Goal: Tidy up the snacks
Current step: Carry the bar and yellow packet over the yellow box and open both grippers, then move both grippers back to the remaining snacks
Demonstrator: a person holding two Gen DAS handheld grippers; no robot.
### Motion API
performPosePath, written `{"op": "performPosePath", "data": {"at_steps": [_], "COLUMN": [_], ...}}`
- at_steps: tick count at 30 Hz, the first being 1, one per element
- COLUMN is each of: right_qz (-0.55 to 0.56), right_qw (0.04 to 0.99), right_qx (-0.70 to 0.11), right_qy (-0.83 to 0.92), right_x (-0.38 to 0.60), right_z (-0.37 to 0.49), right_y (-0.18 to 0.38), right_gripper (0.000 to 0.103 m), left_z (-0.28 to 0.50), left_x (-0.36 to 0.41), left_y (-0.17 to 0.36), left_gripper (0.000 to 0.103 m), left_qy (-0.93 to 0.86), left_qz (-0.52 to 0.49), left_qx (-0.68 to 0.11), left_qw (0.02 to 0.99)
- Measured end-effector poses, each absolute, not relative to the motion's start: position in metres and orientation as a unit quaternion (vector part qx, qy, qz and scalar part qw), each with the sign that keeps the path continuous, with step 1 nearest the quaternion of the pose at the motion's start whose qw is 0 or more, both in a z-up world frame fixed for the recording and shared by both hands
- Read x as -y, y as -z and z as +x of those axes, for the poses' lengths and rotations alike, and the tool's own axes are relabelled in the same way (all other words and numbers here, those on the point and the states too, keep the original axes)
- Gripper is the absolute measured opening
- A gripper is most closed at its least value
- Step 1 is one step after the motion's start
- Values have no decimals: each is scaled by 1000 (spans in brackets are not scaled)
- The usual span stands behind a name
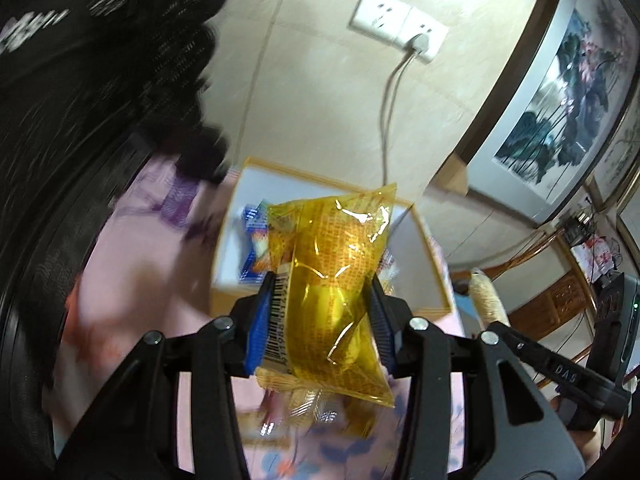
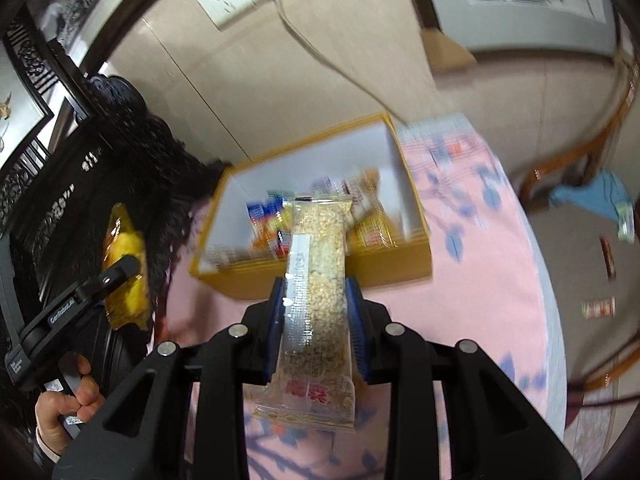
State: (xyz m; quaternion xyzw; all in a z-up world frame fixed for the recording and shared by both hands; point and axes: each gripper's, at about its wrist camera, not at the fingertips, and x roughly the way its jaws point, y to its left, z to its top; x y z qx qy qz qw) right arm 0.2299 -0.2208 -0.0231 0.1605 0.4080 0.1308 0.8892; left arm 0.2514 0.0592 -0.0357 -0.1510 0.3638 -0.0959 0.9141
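1. The worktop [image 2: 500,280] is round and covered with a pink cloth printed with blue leaves; it fills the lower half of both views, and beyond it rises a beige tiled wall.
2. A shallow yellow cardboard box [image 2: 320,276] with a white inside stands on the worktop near the wall. In the left wrist view the same box [image 1: 430,248] lies behind the held packet.
3. Inside the box lies a loose heap of small snack packets [image 2: 280,224], blue, orange and yellow, blurred too much to read.
4. The left gripper [image 1: 320,316] is clamped on a yellow transparent snack packet [image 1: 336,280], its blue pads pressing both sides; a barcode strip faces the left pad. The packet hangs above the worktop, in front of the box.
5. The right gripper [image 2: 316,320] is closed on a long clear packet of puffed grain bar [image 2: 316,280], held lengthwise between the blue pads, its far end over the near wall of the box.
6. In the right wrist view the left gripper's yellow packet shows at the left edge, with the person's hand [image 2: 68,408] on the handle below it.
7. A white wall socket [image 1: 400,20] has a plug and grey cable running down.
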Motion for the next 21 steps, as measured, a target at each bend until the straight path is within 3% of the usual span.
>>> {"op": "performPosePath", "data": {"at_steps": [8, 9, 10, 12, 15, 21], "right_qz": [118, 115, 109, 83, 82, 85], "right_qw": [908, 908, 911, 919, 938, 937], "right_qx": [-375, -373, -369, -363, -318, -323], "right_qy": [-148, -149, -149, -127, -109, -98], "right_x": [194, 192, 189, 186, 192, 203], "right_z": [314, 320, 328, 336, 325, 303], "right_y": [-5, -7, -8, -11, -19, -10], "right_gripper": [30, 32, 35, 70, 74, 86], "left_z": [344, 351, 358, 366, 365, 352], "left_x": [-21, -19, -16, -12, -7, -6], "left_y": [13, 14, 15, 17, 17, 24], "left_gripper": [45, 51, 76, 98, 99, 99], "left_qy": [105, 99, 93, 45, 26, 23], "left_qz": [-111, -107, -102, -81, -59, -45], "left_qx": [-349, -348, -351, -357, -353, -367], "left_qw": [925, 926, 926, 930, 933, 929]}}
